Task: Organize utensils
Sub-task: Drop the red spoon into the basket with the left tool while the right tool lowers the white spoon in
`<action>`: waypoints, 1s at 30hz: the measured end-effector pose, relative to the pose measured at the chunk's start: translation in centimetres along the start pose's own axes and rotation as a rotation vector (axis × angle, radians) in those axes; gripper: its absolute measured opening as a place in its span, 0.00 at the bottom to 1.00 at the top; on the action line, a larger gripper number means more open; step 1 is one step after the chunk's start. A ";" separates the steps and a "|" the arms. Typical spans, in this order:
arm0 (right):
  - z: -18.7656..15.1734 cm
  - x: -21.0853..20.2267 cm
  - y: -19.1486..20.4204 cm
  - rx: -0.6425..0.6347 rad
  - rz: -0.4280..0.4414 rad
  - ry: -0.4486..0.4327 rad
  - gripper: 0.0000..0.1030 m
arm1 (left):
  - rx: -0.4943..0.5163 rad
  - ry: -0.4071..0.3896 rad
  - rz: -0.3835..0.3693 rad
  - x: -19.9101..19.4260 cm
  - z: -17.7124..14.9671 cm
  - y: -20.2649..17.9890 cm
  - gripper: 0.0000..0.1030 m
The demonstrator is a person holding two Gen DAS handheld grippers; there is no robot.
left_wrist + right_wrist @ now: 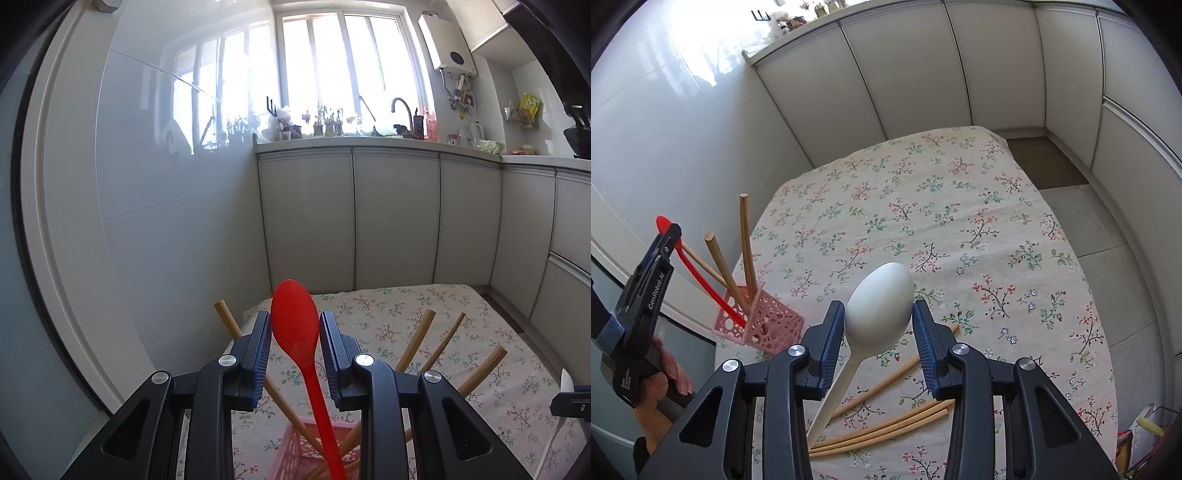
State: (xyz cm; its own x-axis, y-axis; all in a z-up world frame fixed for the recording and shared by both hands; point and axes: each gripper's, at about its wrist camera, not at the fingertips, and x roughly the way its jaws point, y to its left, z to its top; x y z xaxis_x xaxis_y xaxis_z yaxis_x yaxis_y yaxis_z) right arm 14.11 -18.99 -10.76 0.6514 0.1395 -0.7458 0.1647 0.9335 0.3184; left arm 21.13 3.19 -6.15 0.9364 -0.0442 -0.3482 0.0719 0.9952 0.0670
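Left gripper jaws pinch the bowl of one red spoon, pads on both bowl edges; bowl up and away from the camera, long axis running down toward the camera, handle end inside the pink basket. Right gripper jaws pinch the bowl of one white spoon the same way, bowl forward and up, handle slanting down and back toward lower left, its tip above the loose sticks; contact with the counter cannot be told. One pink perforated basket, square, standing on the counter near its left edge, floral cloth over the counter. Chopsticks in basket: left wrist view shows four wooden ends fanning out, one leaning left, three leaning right; right wrist view shows only three, tilted up and left. Loose chopsticks lying flat on the cloth under the right gripper: about four, long axes roughly parallel, running lower left to upper right; exact count unsure as the jaws cover part. Right wrist view alone shows the loose chopsticks, the left gripper from the side with the hand holding it, and the red spoon reaching into the basket. Left wrist view alone shows the window, the faucet and the far worktop clutter; the right gripper with its white spoon only peeks in at the right edge.
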 end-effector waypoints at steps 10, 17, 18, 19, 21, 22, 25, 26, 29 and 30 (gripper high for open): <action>0.1 -1.2 0.3 0.002 0.007 -0.056 0.39 | -0.047 0.129 -0.061 -1.4 0.6 0.8 0.47; 1.0 -3.7 3.0 -0.007 0.036 -0.197 0.39 | -0.185 0.362 0.033 -2.1 -0.7 4.0 0.55; 1.2 -4.0 3.8 -0.016 0.039 -0.225 0.39 | -0.195 0.393 0.047 -2.0 -1.1 4.4 0.55; 1.4 -4.3 4.6 -0.031 0.038 -0.255 0.39 | -0.201 0.413 0.053 -2.1 -1.5 4.9 0.55; 1.8 -4.7 6.4 -0.069 0.042 -0.318 0.39 | -0.204 0.448 0.070 -2.1 -2.0 5.5 0.55; 1.9 -4.7 7.4 -0.089 0.039 -0.347 0.39 | -0.206 0.465 0.077 -2.0 -2.3 5.7 0.55; 1.9 -4.0 10.2 -0.149 0.035 -0.408 0.39 | -0.210 0.503 0.095 -1.6 -3.0 6.5 0.55; 1.9 -3.6 11.1 -0.173 0.035 -0.425 0.39 | -0.210 0.514 0.102 -1.4 -3.2 6.8 0.55; 1.7 -2.0 13.6 -0.241 0.009 -0.464 0.39 | -0.203 0.559 0.112 -0.4 -3.9 7.3 0.55; 1.6 -1.3 14.2 -0.261 -0.001 -0.471 0.39 | -0.203 0.575 0.114 -0.1 -4.2 7.4 0.55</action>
State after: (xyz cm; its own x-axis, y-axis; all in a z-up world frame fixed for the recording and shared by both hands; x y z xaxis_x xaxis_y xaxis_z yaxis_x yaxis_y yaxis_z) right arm 16.82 -6.43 -4.31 0.9230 0.0317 -0.3836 0.0147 0.9930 0.1175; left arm 20.13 10.97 -9.58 0.5950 0.0613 -0.8014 -0.1371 0.9902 -0.0260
